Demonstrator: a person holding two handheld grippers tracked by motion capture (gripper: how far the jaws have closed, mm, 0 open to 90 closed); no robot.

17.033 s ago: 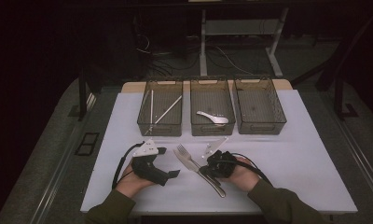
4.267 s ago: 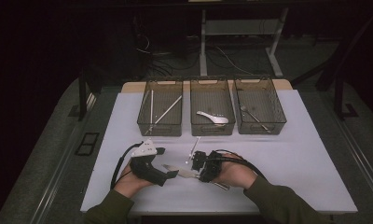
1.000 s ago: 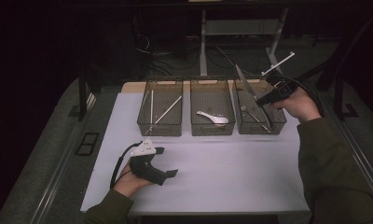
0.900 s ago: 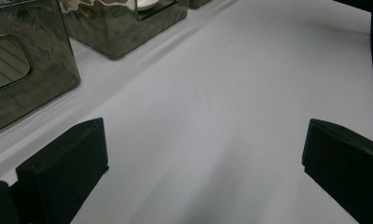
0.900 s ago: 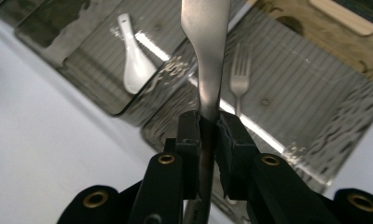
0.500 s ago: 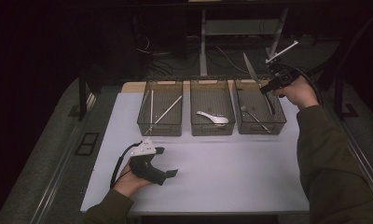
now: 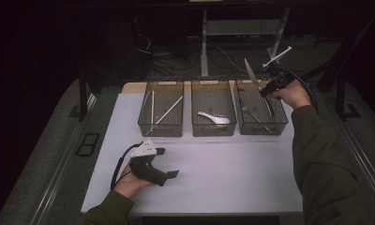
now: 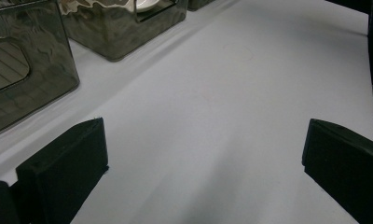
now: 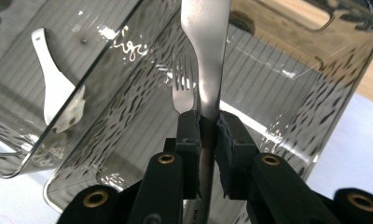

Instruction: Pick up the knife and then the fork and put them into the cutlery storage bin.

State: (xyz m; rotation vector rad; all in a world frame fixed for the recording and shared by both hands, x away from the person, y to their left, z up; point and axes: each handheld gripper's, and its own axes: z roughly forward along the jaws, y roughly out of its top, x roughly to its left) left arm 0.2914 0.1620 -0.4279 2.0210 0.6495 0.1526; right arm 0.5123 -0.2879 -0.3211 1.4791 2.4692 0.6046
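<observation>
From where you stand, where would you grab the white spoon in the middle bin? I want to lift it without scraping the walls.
Take the white spoon by its handle, coming straight down from above. It lies flat on the floor of the middle bin, well away from the walls, and the bin's open top is the only free way in. The slim handle fits between jaws better than the broad bowl. Set the jaws across the handle.

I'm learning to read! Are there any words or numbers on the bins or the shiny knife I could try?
None can be read. The clear plastic bins show only ripples and glints, no print. The silver metal knife is plain where it shows. The white table mat is blank.
</observation>
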